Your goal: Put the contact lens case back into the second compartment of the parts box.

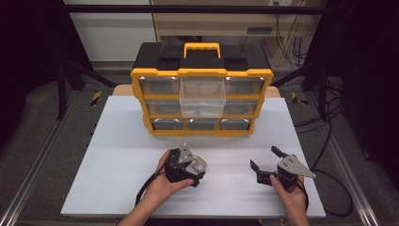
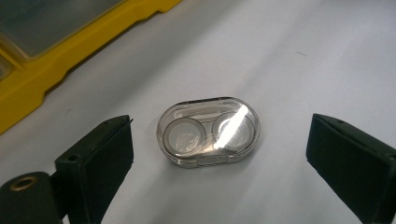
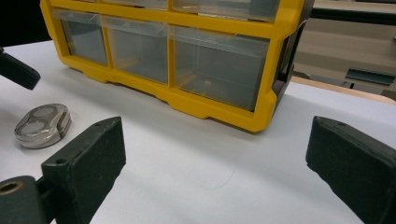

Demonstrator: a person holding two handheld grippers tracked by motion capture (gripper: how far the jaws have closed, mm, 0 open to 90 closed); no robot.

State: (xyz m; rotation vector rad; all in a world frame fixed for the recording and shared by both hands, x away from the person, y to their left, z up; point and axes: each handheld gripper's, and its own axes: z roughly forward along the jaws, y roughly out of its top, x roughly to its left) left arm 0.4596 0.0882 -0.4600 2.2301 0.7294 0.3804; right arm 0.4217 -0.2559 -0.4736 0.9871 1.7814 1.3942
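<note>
A small clear oval case (image 2: 208, 132) with two round wells lies flat on the white table, between the wide-apart jaws of my left gripper (image 2: 218, 151). Neither jaw touches it. In the high view the left gripper (image 1: 192, 168) hovers over the case (image 1: 200, 164) near the table's front middle. My right gripper (image 1: 266, 158) stands open to the right of it, with nothing between its jaws. In the right gripper view the case (image 3: 43, 125) rests at the far left, outside the open right gripper (image 3: 217, 151).
A yellow and black drawer organizer (image 1: 141, 80) stands at the back of the white table (image 1: 117, 155). Its top middle clear drawer (image 1: 202, 96) is pulled out toward me. The other drawers (image 3: 215, 65) are shut. Cables trail on the floor at the right.
</note>
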